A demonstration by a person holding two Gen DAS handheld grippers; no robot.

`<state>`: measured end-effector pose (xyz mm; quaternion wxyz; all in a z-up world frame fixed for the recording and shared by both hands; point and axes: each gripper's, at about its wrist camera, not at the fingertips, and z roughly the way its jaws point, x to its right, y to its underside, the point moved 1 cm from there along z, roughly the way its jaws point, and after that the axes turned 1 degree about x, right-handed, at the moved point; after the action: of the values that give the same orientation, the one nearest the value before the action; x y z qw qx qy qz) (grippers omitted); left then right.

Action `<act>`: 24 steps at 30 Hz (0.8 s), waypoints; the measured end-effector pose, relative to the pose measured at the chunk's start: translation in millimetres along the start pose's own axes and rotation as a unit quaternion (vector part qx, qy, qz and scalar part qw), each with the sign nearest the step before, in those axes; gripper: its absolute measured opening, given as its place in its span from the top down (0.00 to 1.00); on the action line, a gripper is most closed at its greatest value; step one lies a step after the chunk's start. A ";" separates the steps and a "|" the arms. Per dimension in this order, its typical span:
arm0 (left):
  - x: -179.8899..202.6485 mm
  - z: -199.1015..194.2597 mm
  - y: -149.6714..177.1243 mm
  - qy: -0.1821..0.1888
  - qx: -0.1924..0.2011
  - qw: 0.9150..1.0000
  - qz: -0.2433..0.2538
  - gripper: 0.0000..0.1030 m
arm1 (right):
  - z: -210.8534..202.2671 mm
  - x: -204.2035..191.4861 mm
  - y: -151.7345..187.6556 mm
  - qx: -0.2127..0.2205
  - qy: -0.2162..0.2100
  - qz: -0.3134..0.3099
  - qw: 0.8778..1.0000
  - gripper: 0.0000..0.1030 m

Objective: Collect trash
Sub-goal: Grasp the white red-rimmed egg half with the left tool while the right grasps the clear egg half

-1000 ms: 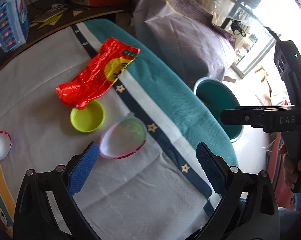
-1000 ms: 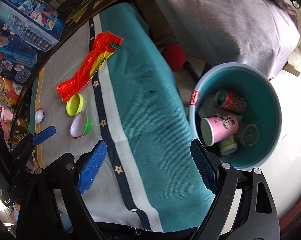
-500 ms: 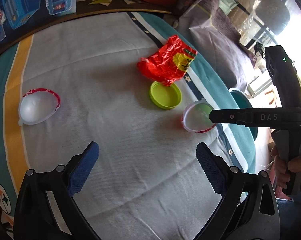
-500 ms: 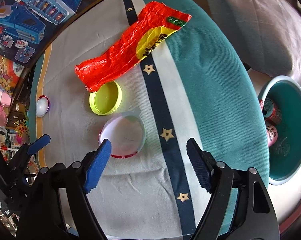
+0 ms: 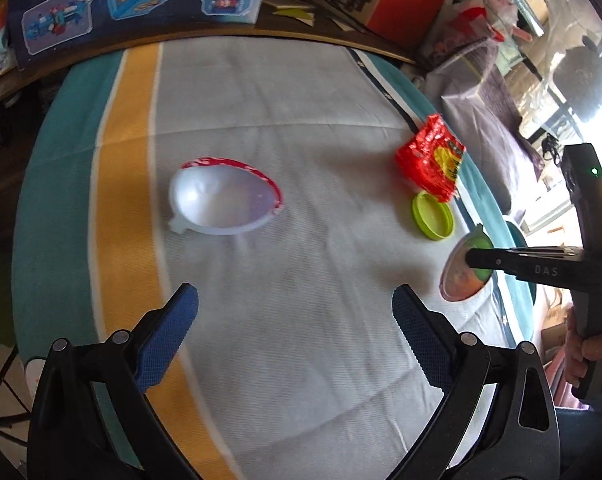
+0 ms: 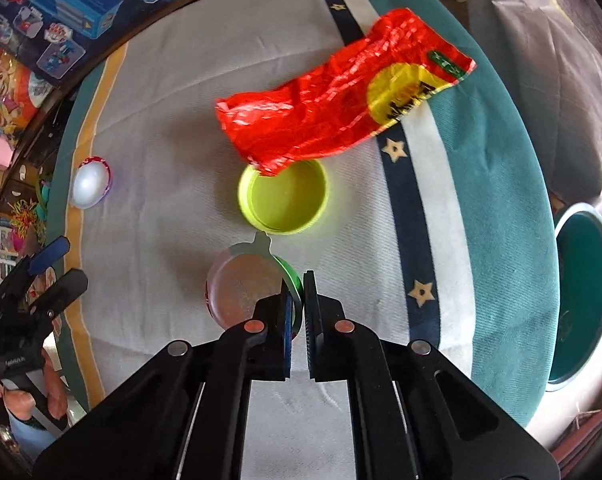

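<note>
My right claw [image 6: 299, 280] has just been closing and now pinches the rim of the clear plastic cup [image 6: 245, 290] with the green bottom, which lies tipped on the cloth-covered bench [image 6: 173, 92], just below the lime-green lid [image 6: 285, 204]. My left claw [image 5: 295, 304] stands wide open with nothing between its pads, over bare cloth near the white egg-shaped cup [image 5: 223, 204] with the red rim. The red wrapper [image 6: 333, 104] overlaps the lid's upper edge, and the teal bin [image 6: 585, 304] sits off the bench's right side.
</note>
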<state>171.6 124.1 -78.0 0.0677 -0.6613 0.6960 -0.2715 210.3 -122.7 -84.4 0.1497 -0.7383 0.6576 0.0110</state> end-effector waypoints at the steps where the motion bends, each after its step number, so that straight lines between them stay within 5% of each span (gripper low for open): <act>1: -10.6 -2.5 -3.4 -0.007 0.006 1.000 -0.008 0.05 | 0.5 -6.5 -2.4 0.000 0.000 -0.007 1.000 0.95; 9: -53.8 -12.0 -35.5 -0.027 0.050 0.998 -0.031 0.07 | 13.3 -43.1 -14.0 -0.007 -0.002 -0.042 0.999 0.95; 19: -47.2 30.9 -45.1 -0.050 0.014 0.999 0.010 0.49 | 13.5 -47.4 -15.5 -0.003 0.010 -0.050 0.999 0.95; 22: -38.9 36.3 -40.5 -0.052 0.008 0.998 0.024 0.82 | 11.8 -45.0 -14.8 -0.001 0.006 -0.047 0.999 0.95; 24: -30.4 34.8 -37.0 -0.062 0.013 0.997 0.038 0.90 | 9.0 -41.4 -12.3 0.001 0.001 -0.044 0.999 0.95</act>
<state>223.6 144.0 -98.1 0.1298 -0.6493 0.7112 -0.2360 218.3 -79.4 -81.7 0.1498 -0.7662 0.6249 0.0032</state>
